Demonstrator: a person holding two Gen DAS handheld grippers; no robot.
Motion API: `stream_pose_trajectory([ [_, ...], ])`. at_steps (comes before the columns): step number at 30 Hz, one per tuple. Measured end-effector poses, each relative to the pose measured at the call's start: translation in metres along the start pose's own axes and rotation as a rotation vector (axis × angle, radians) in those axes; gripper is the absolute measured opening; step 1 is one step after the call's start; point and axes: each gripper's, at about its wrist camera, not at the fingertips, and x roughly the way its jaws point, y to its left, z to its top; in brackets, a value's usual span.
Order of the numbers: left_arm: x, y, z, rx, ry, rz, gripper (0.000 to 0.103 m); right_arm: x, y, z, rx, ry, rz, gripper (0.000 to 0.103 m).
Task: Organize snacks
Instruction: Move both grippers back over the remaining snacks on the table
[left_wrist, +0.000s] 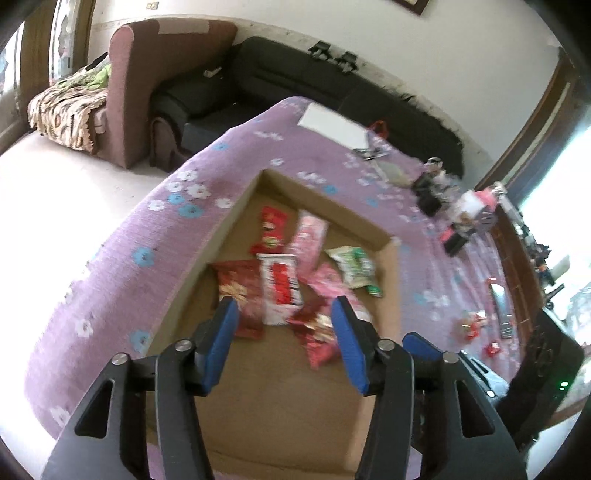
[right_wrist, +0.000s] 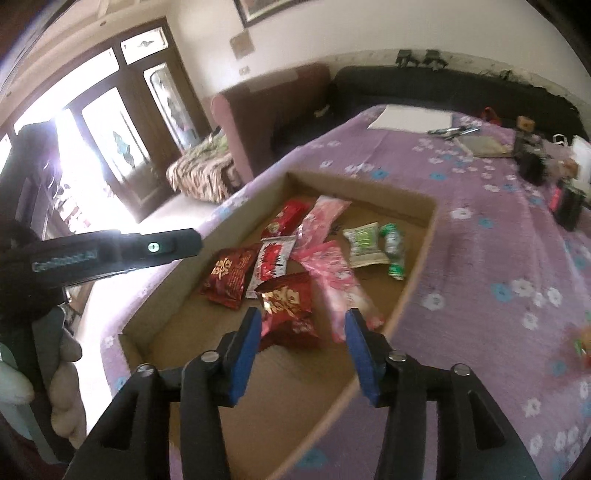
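A shallow cardboard box (left_wrist: 284, 391) (right_wrist: 413, 280) lies on a purple flowered bedspread (left_wrist: 122, 266) (right_wrist: 480, 258). Several snack packets lie inside: dark red ones (right_wrist: 227, 277) (right_wrist: 286, 310), a red and white one (left_wrist: 279, 286) (right_wrist: 269, 264), pink ones (right_wrist: 334, 280) (left_wrist: 308, 236), green ones (left_wrist: 354, 266) (right_wrist: 365, 242). My left gripper (left_wrist: 284, 314) hovers open and empty over the packets. My right gripper (right_wrist: 303, 323) hovers open and empty over the near red packet. The left gripper's body (right_wrist: 110, 251) shows at the left of the right wrist view.
Loose small snacks (left_wrist: 474, 326) lie on the bedspread right of the box. A white sheet (left_wrist: 334, 125) (right_wrist: 410, 118), pens, a pouch and dark gadgets (right_wrist: 532, 162) lie farther back. A black sofa (left_wrist: 295, 74) and a brown armchair (left_wrist: 147, 92) stand beyond the bed.
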Motion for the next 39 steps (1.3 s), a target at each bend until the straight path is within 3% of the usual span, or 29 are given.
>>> stream_pose_trajectory([
  [6, -0.008, -0.04, -0.024, 0.023, 0.015, -0.094, 0.055, -0.048, -0.033, -0.028, 0.046, -0.078, -0.056, 0.054],
  [13, 0.007, -0.105, -0.072, 0.123, 0.136, -0.229, 0.059, -0.102, -0.105, -0.072, 0.135, -0.122, -0.194, 0.055],
  [24, 0.035, -0.153, -0.119, 0.235, 0.255, -0.251, 0.059, -0.191, -0.253, -0.121, 0.47, -0.205, -0.431, 0.055],
  [32, 0.04, -0.157, -0.13, 0.272, 0.264, -0.212, 0.059, -0.2, -0.282, -0.14, 0.569, -0.218, -0.445, 0.055],
  [39, 0.046, -0.157, -0.137, 0.274, 0.286, -0.213, 0.059, -0.176, -0.267, -0.12, 0.524, -0.186, -0.392, 0.055],
])
